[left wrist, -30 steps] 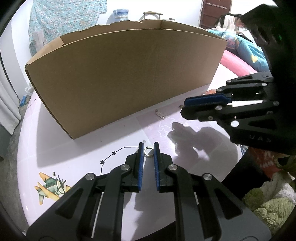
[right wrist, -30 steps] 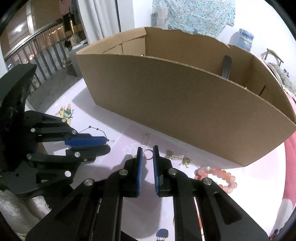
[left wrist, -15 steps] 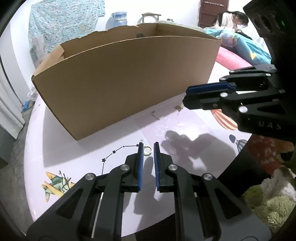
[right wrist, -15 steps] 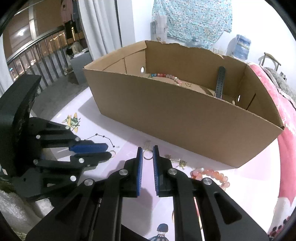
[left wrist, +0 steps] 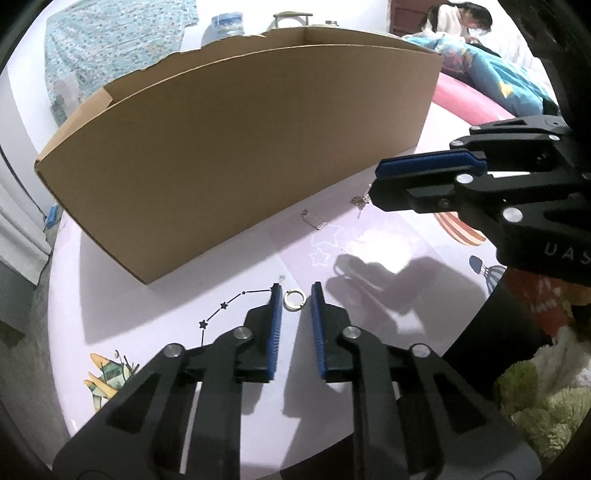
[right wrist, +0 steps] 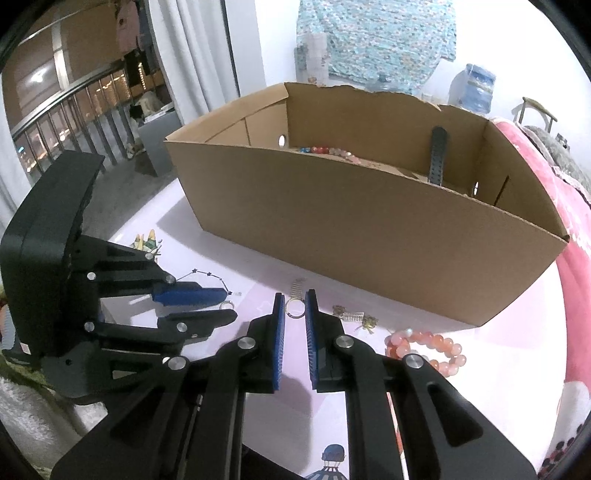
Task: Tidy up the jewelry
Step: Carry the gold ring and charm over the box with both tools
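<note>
A small silver ring [left wrist: 293, 299] lies on the pale pink table [left wrist: 147, 295] between the tips of my left gripper [left wrist: 295, 291]. It rests near the left pad, with a gap to the right pad, so that gripper is open around it. My right gripper [right wrist: 294, 297] is shut on a second silver ring [right wrist: 294, 308], both blue pads touching it. From the left wrist view it hangs above the table [left wrist: 376, 184] and casts a shadow below. The open cardboard box [right wrist: 369, 240] stands just behind both grippers.
A pink bead bracelet [right wrist: 424, 347], small gold charms [right wrist: 354, 317] and a short silver chain piece [left wrist: 313, 219] lie in front of the box. Inside it are a bead bracelet [right wrist: 328, 151] and a dark strap [right wrist: 437, 155]. The table edge curves close by, and a person [left wrist: 458, 18] sits far behind.
My left jaws have spread a little around their ring. The right gripper's view now looks more down into the box, with its ring still between the pads.
</note>
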Available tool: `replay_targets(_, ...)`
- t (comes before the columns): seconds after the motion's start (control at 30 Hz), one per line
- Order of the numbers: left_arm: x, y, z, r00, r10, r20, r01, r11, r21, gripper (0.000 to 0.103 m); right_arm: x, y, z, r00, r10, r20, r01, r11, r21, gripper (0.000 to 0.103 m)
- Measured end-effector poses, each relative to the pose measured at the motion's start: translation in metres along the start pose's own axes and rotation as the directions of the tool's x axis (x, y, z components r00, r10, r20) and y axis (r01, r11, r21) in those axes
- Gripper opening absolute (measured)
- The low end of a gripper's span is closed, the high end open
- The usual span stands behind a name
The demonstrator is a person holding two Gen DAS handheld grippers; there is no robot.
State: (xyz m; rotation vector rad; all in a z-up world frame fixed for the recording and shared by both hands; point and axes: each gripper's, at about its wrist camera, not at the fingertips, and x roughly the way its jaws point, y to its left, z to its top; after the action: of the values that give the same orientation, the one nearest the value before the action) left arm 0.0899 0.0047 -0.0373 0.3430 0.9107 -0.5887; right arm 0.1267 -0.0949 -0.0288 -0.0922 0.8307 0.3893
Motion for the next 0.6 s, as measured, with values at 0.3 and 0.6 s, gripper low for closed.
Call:
replay_targets(0.3, 0.001, -0.006, 0.004, 1.0, 0.012, -0.002, -0.012, 1.0, 0.023, 0.009, -0.005, -0.004, -0.001, 1.0, 0.005, 0.019, -0.005, 1.0, 0.01, 0.011)
replay_targets(0.6, -0.037, -0.002, 0.016, 0.996, 0.027, 0.086, -0.027, 1.0, 0.003, 0.009, -0.027, -0.002, 0.005, 0.998, 0.014, 0.068, -0.014, 1.0, -0.003, 0.011)
